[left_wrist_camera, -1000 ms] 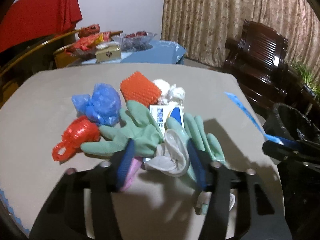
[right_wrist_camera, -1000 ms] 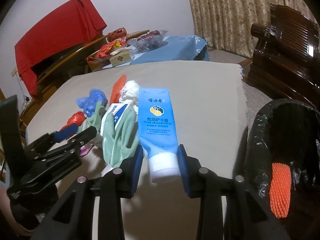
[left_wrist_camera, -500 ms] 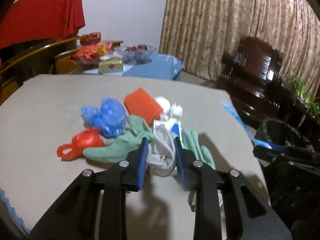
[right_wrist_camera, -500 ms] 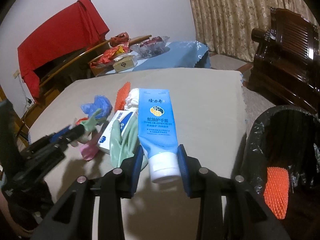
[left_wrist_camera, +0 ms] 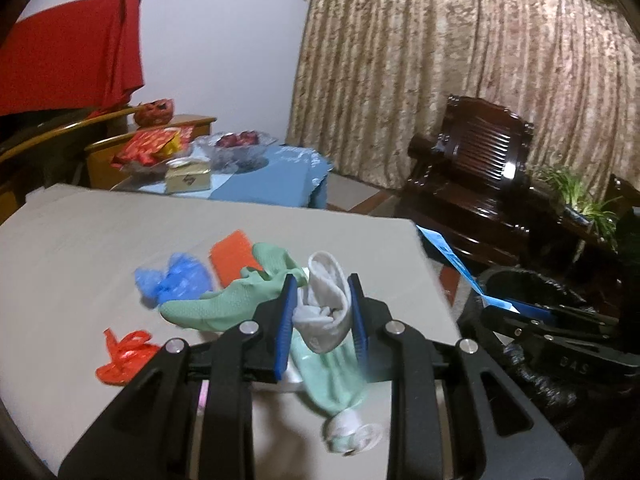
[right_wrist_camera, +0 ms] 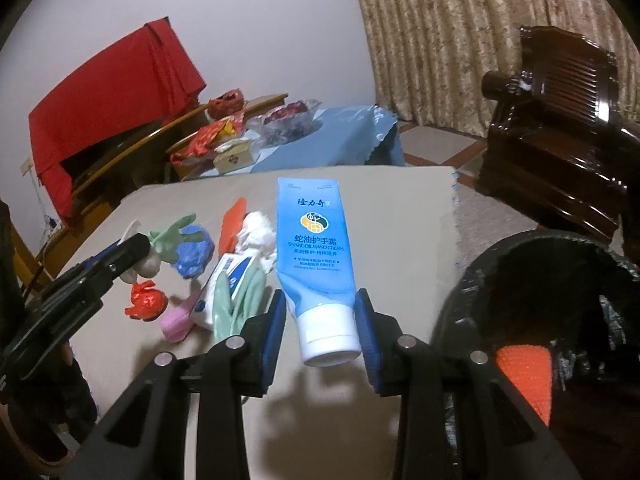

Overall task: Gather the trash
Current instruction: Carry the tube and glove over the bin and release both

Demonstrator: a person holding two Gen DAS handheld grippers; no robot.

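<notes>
My left gripper (left_wrist_camera: 320,320) is shut on a crumpled white sock (left_wrist_camera: 326,308), lifted above the grey table (left_wrist_camera: 80,248); a green rubber glove (left_wrist_camera: 224,304) hangs with it. My right gripper (right_wrist_camera: 320,328) is shut on a blue hand cream tube (right_wrist_camera: 316,256), held above the table beside the black trash bin (right_wrist_camera: 552,320). An orange scrubber (right_wrist_camera: 524,376) lies inside the bin. On the table lie a blue plastic bag (left_wrist_camera: 172,284), an orange pad (left_wrist_camera: 232,256), a red bag (left_wrist_camera: 124,354), white tissue (right_wrist_camera: 256,236), a white-blue box (right_wrist_camera: 224,284) and a pink item (right_wrist_camera: 176,320).
A dark wooden chair (left_wrist_camera: 480,176) stands right of the table behind the bin (left_wrist_camera: 532,292). A side table with a blue cloth (left_wrist_camera: 272,176), a bowl and boxes stands behind. Curtains (left_wrist_camera: 460,60) hang at the back. A red cloth (left_wrist_camera: 68,68) hangs on the left.
My left gripper closed on the white sock and lifted it, pulling a green glove up with it. My right gripper rose a little with the tube beside the bin.
</notes>
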